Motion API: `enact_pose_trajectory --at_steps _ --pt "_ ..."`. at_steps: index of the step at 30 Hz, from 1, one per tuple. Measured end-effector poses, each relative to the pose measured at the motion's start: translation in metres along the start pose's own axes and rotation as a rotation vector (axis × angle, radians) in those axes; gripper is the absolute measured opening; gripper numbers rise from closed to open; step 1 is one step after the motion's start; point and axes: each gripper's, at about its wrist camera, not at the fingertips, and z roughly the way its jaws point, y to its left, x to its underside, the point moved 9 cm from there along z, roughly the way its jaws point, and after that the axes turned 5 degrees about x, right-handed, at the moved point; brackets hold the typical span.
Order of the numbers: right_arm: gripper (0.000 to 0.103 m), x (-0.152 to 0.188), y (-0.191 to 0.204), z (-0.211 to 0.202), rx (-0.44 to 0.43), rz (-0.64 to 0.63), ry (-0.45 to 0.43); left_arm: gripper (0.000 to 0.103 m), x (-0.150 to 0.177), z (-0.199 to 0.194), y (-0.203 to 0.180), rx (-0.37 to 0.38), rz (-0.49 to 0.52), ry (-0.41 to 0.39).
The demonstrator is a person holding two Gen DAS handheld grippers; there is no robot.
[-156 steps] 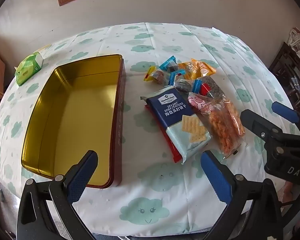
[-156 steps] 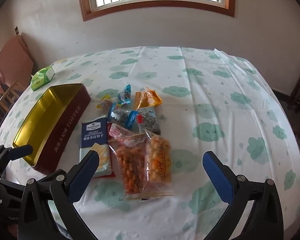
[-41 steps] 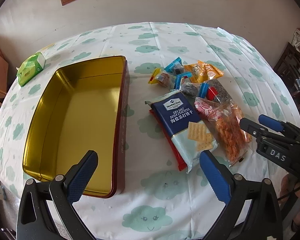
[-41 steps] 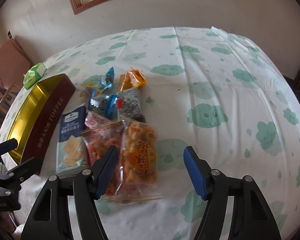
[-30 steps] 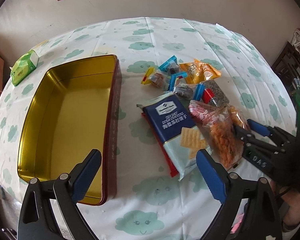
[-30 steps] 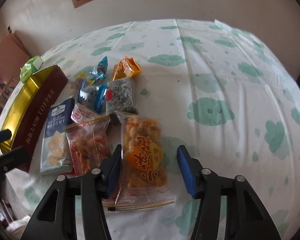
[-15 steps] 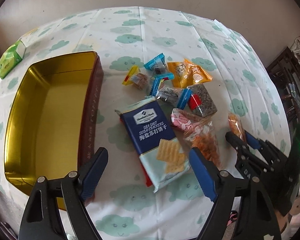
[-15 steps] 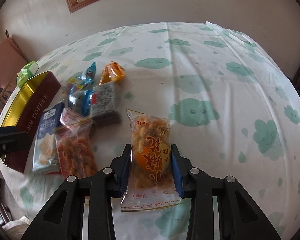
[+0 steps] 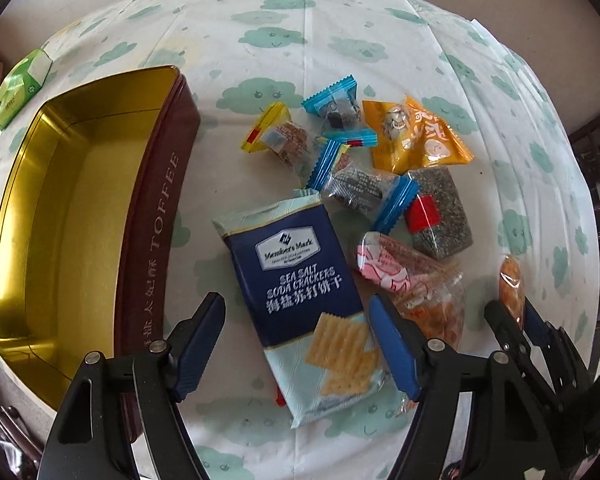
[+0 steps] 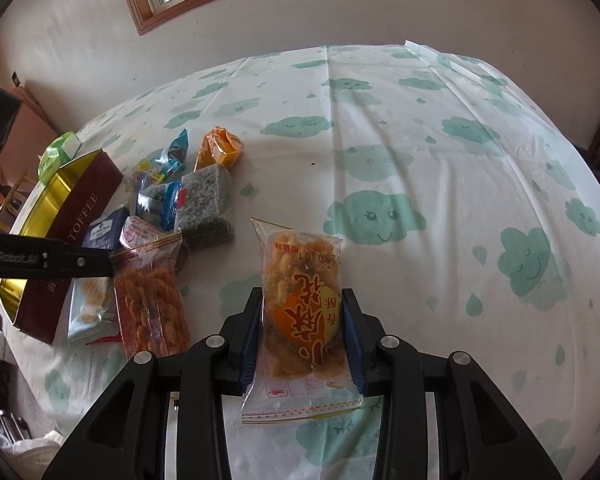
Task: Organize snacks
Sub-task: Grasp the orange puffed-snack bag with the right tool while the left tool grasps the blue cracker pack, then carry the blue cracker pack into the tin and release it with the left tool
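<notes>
Right gripper (image 10: 302,322) clamps a clear snack bag (image 10: 305,312) bearing red Chinese characters, right of the "TOFFEE" tin (image 9: 80,236). Left gripper (image 9: 296,344), jaws half open and just closing, straddles the "Member's Mark Sea Salt Soda Crackers" pack (image 9: 300,288) beside that tin, pads not touching.

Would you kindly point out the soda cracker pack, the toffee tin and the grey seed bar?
soda cracker pack (image 9: 296,276): left wrist view, navy label.
toffee tin (image 9: 156,236): left wrist view, maroon side wall.
grey seed bar (image 10: 206,196): right wrist view, speckled top face.
</notes>
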Motion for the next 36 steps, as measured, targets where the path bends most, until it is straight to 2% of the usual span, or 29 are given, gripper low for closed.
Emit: enact_pose_trajectory --at_steps 3,7,11,18,25,36 --pt "0.038 0.000 0.000 -0.001 -0.006 0.003 -0.001 0.069 0.001 0.002 -0.001 -0.006 0.007 0.007" --pt "0.038 0.000 0.000 0.000 -0.005 0.003 -0.003 0.056 0.002 0.000 0.000 0.011 0.028 0.015" --pt "0.038 0.000 -0.001 0.000 -0.004 0.003 -0.003 0.050 0.006 -0.004 0.003 0.013 0.048 0.016" --pt "0.038 0.000 0.001 0.000 0.001 -0.003 -0.003 0.053 0.008 0.000 0.005 0.008 0.065 0.013" --pt "0.038 -0.001 0.002 0.000 0.004 -0.003 -0.002 0.048 0.008 -0.001 0.004 0.006 0.093 0.000" --pt "0.038 0.000 0.003 0.002 0.042 -0.021 0.008 0.048 0.014 -0.019 0.001 0.018 0.135 -0.039"
